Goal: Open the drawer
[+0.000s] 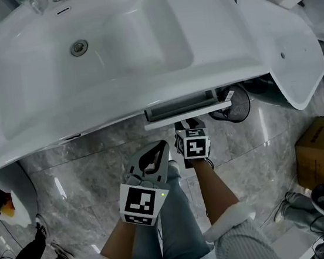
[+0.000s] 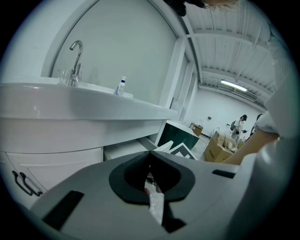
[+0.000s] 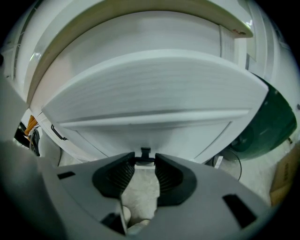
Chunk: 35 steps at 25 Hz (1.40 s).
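Head view: hand-held gripper (image 1: 188,123) on handle (image 3: 146,152)

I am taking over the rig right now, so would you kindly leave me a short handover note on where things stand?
Left gripper: shut, empty, held clear of the drawer.
Right gripper: shut on the drawer handle.
The drawer sits under the basin, partly pulled out.
Done: handle gripped, drawer started.
To do: probably pull it straight out until fully open, then release.
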### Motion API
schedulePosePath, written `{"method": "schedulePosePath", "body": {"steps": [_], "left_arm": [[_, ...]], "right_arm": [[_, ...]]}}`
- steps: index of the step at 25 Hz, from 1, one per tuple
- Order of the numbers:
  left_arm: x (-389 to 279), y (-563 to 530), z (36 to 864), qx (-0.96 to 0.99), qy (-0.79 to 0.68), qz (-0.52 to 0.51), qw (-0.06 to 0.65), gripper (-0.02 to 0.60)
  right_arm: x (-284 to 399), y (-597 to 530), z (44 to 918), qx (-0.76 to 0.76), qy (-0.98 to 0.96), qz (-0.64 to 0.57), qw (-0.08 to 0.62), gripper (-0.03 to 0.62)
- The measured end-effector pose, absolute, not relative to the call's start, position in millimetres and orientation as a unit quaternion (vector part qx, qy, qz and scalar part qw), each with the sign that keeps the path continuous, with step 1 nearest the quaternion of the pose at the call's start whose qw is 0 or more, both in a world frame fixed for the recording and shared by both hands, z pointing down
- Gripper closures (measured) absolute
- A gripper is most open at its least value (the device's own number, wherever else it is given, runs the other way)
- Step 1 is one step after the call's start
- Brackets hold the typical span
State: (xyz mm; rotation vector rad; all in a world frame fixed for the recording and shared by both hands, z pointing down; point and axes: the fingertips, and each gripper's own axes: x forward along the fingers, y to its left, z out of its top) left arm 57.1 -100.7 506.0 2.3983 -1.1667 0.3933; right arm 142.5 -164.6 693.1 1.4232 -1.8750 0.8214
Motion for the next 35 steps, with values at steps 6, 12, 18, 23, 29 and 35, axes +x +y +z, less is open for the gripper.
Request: {"method": "schedulePosePath", "body": {"steps": [6,12,18,23,29,35], "left_arm": [[61,-100,503,0.871,-0.417,0.142,0.218,0.566],[66,-102,497,0.875,-0.412,0.14,0.213,0.566],[68,-101,494,0.876,-0.411,0.139,0.212,0.566],[70,-103,491,0.876,-0.412,0.137,0.211,0.566],[70,-101,491,0.875,-0.413,0.138,0.211,0.566],[69,-99,495,0.872,-0.417,0.14,0.215,0.566]], "right_arm": [[145,-155,694,0.542,-0.711,0.315,0.32,0.453],[146,-148,694,0.54,-0.709,0.32,0.322,0.454],[149,-138,694,0.544,-0.703,0.329,0.318,0.454],[151,-132,694,0.542,-0.704,0.324,0.325,0.454],[152,-131,695,0.534,-0.711,0.312,0.333,0.456],[149,-137,699,0.522,-0.72,0.304,0.341,0.442]]}}
